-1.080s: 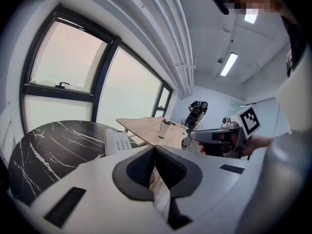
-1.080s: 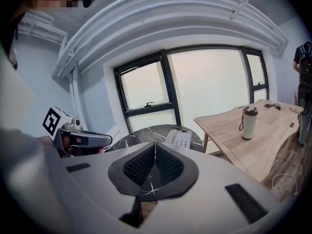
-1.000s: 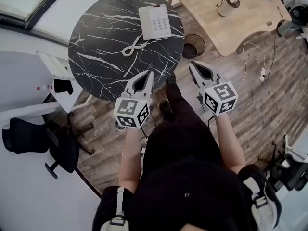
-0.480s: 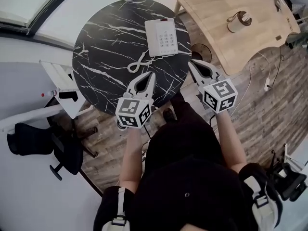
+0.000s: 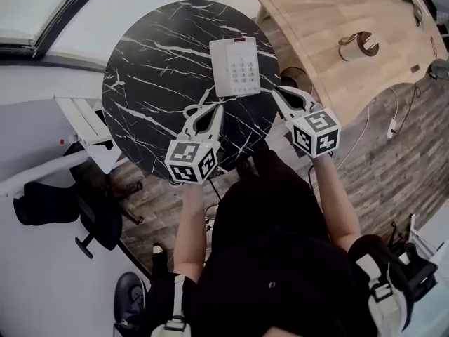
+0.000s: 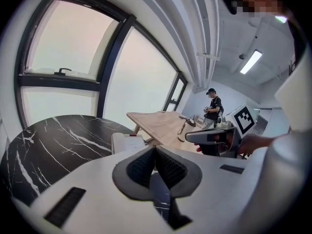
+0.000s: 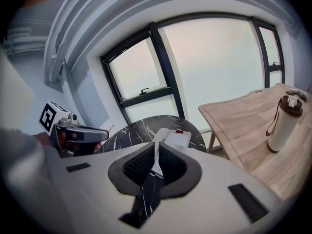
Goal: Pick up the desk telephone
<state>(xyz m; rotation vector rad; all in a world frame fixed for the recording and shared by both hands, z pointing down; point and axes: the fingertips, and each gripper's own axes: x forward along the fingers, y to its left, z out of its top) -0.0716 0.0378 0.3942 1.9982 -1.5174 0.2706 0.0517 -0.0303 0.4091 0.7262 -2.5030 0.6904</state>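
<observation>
A white desk telephone (image 5: 235, 65) with a keypad and a coiled cord (image 5: 194, 108) lies on the right half of a round black marble table (image 5: 147, 83). My left gripper (image 5: 215, 109) hovers over the table just below and left of the phone, jaws shut and empty. My right gripper (image 5: 276, 91) is at the table's right edge, just right of the phone's near corner, also shut and empty. The phone (image 6: 127, 143) peeks over the jaws in the left gripper view, and in the right gripper view the phone (image 7: 175, 138) sits just beyond the shut tips.
A light wooden desk (image 5: 330, 27) with a flask (image 5: 356, 45) stands at the right. A white shelf unit (image 5: 88, 125) and a black office chair (image 5: 59, 209) are at the left. A cable (image 5: 389, 111) runs over the wooden floor. A person (image 6: 213, 106) stands far off.
Both grippers have moved forward over the floor toward the table, and now reach the phone's near end. Their jaws stayed shut.
</observation>
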